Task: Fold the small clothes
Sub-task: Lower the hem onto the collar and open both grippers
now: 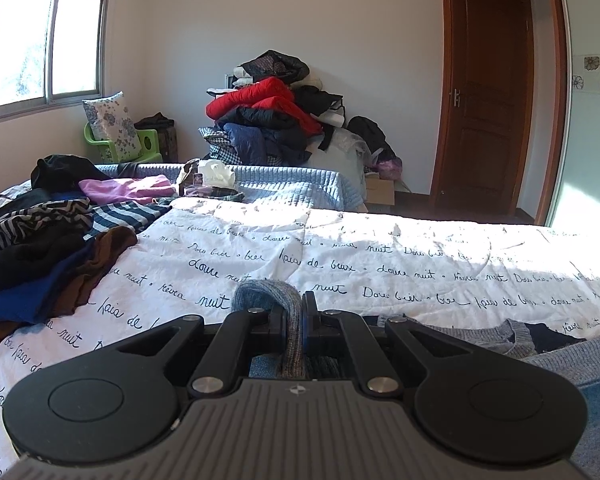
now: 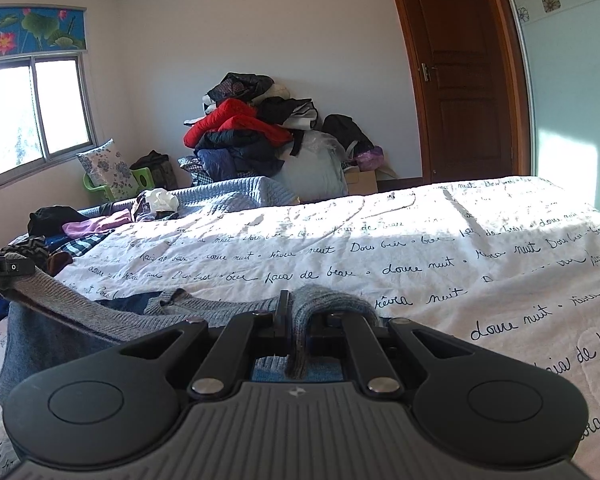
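Room to move is wide past the sweater [image 2: 100, 320]: the white quilt [image 2: 420, 248] lies bare up to its far edge. One sweater, gray and blue, lies on the quilt near its close edge. Two grippers hold it. The left gripper [image 1: 295, 316] is clenched on a gray fold. The right gripper [image 2: 296, 312] is clenched on another gray fold. One pile of clothes [image 1: 48, 248] sits left of the sweater.

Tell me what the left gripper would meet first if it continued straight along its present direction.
Probably the white quilt with handwriting, just beyond the grey sweater that the left gripper holds; it points slightly downward, though depth is uncertain.
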Available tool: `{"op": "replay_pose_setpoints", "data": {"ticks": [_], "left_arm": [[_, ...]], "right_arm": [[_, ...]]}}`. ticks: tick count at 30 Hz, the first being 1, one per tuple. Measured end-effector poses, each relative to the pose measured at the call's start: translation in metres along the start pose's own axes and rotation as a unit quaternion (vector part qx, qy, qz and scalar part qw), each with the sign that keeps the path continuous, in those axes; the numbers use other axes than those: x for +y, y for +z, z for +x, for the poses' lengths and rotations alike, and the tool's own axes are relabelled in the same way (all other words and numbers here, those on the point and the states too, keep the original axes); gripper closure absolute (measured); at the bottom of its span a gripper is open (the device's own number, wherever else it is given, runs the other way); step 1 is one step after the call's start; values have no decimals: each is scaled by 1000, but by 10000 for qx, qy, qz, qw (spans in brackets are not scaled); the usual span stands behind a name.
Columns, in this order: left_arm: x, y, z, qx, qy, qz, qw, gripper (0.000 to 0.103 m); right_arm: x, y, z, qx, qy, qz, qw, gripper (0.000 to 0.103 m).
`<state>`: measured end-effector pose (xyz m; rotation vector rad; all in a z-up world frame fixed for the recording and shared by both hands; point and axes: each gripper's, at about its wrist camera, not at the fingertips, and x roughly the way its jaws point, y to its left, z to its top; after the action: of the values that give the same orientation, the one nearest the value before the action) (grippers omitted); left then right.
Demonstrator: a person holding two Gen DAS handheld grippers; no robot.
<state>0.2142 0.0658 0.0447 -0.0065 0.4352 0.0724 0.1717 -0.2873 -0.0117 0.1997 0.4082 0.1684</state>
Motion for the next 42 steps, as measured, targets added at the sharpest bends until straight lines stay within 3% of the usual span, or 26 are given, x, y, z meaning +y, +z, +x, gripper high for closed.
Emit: {"op": "replay_pose_setpoints", "data": {"ticks": [26, 36, 42], "left_arm": [[-3, -3, 66, 496, 69, -100, 9987, 95], [-9, -11, 106, 913, 64, -131, 9957, 95], [3, -10, 120, 1240, -39, -559, 9907, 85]], "right_arm": [[-20, -1, 49, 409, -68, 116, 9991, 97], [-42, -4, 77, 800, 70, 720, 9942, 96], [-57, -9, 97, 1161, 157, 1310, 9844, 95]]}}
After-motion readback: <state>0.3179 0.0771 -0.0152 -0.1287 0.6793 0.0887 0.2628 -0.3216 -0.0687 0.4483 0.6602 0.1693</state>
